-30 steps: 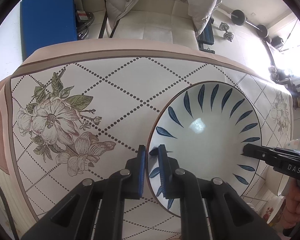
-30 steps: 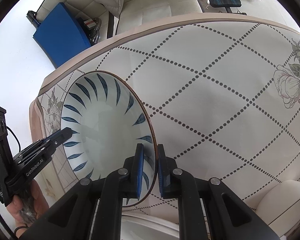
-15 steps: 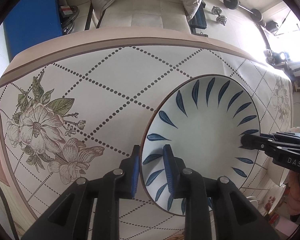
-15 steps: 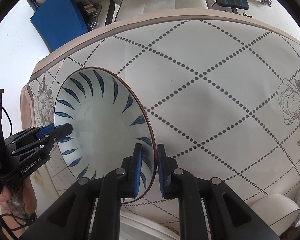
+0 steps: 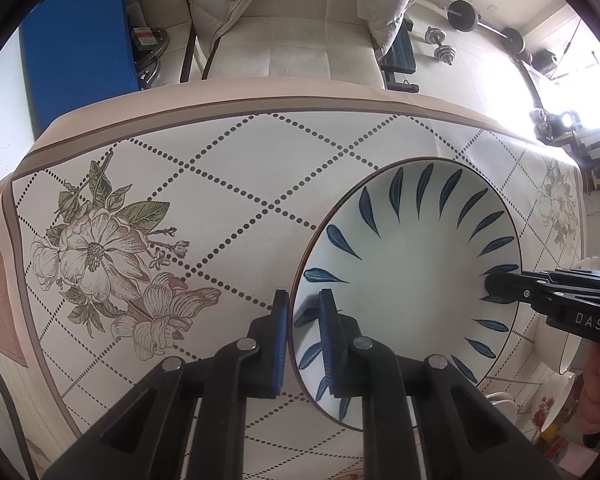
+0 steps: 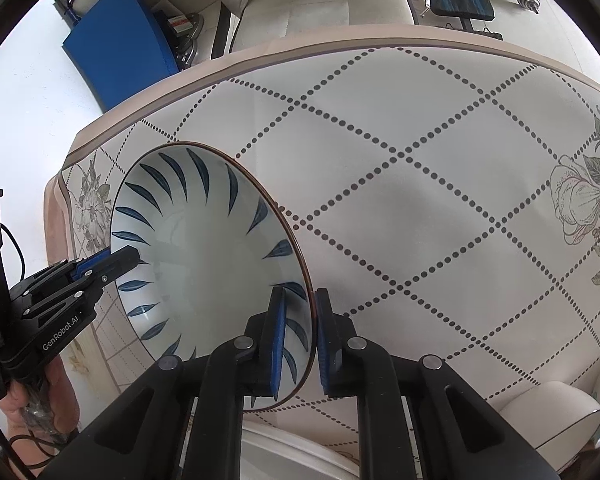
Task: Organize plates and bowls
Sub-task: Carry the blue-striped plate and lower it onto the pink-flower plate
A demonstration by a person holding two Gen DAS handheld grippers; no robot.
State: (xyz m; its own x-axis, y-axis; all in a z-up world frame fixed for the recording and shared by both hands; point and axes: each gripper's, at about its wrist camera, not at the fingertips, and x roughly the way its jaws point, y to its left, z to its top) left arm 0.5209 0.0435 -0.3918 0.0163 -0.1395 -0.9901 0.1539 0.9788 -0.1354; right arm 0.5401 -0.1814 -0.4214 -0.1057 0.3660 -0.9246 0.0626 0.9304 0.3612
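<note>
A white plate with blue leaf marks and a brown rim (image 5: 412,280) hangs over the patterned tablecloth (image 5: 228,176), held from both sides. My left gripper (image 5: 302,300) points straight down with the plate's left rim between its blue pads; its jaws are closing onto that rim. From the right wrist view the same plate (image 6: 204,264) tilts away to the left, and my right gripper (image 6: 300,300) is shut on its near right rim. Each gripper shows in the other's view at the far rim: the right gripper (image 5: 488,290) and the left gripper (image 6: 112,264).
Several bowls, one with red flowers (image 5: 556,404), stand at the lower right. A white bowl with a dark rim (image 6: 552,416) and a white dish (image 6: 300,452) sit near me. Beyond the table's far edge are a cream seat with a jacket (image 5: 292,40) and a blue board (image 5: 76,52).
The left pads spread a little half a second ago and have drawn back onto the rim. The plate has stayed between both grippers, shifting only slightly in view.
</note>
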